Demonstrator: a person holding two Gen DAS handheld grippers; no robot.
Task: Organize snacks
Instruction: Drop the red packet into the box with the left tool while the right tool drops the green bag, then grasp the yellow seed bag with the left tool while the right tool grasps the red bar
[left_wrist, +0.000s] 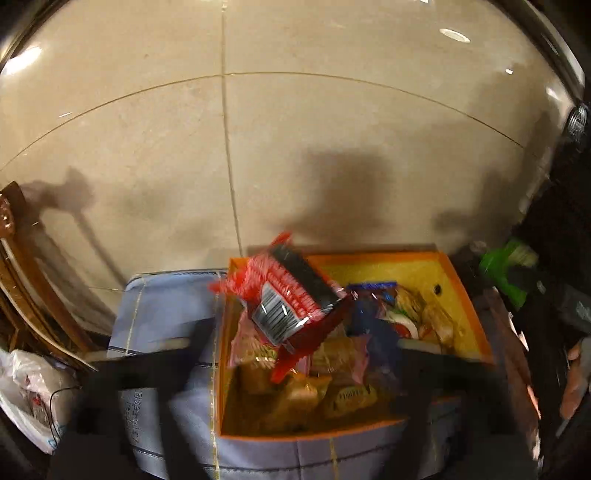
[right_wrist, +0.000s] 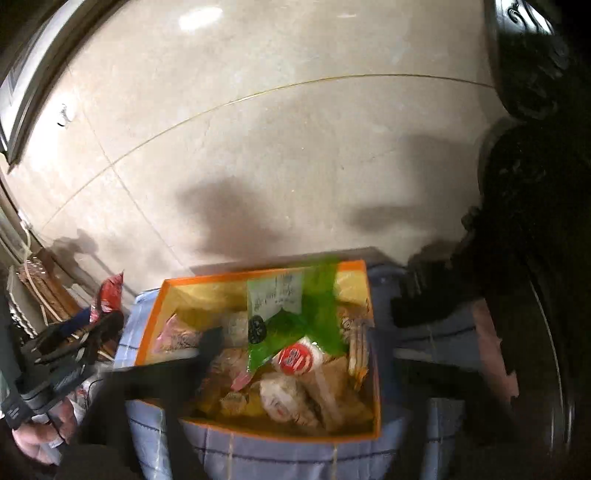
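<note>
Snacks everywhere, packed into an orange box (left_wrist: 467, 295) with a yellow lining, sitting on a blue checked cloth (left_wrist: 162, 314) above a pale tiled floor (left_wrist: 295, 129).

From the left gripper (left_wrist: 295, 354), a red packet (left_wrist: 291, 295) with a barcode label hangs over the box, just ahead of the fingers and between them. The fingers (left_wrist: 177, 354) are dark, blurred bars standing far apart on either side of it; whether they actually pinch the packet, I cannot tell. Beyond the packet lies a blue wrapper (left_wrist: 373, 295), and below it golden-brown wrapped pieces (left_wrist: 347, 398) fill the near corner. Off to this gripper's right, the green packet (left_wrist: 506, 266) shows as a bright smear.

From the right gripper (right_wrist: 299, 354), that green packet (right_wrist: 295, 314) is seen properly: translucent, with a white label, stretched over the box (right_wrist: 151, 332) right ahead between the fingers. Again the fingers (right_wrist: 210, 343) are blurred and set wide; hold or no hold is unclear. Under the green film sits a round red-and-white snack (right_wrist: 295, 360), with pale wrapped buns (right_wrist: 284, 398) nearer the tool. Only this view catches the other tool out to the left, with the red packet (right_wrist: 110, 291) poking up beside the box.

Motion blur softens every wrapper, so no printing is readable.
</note>
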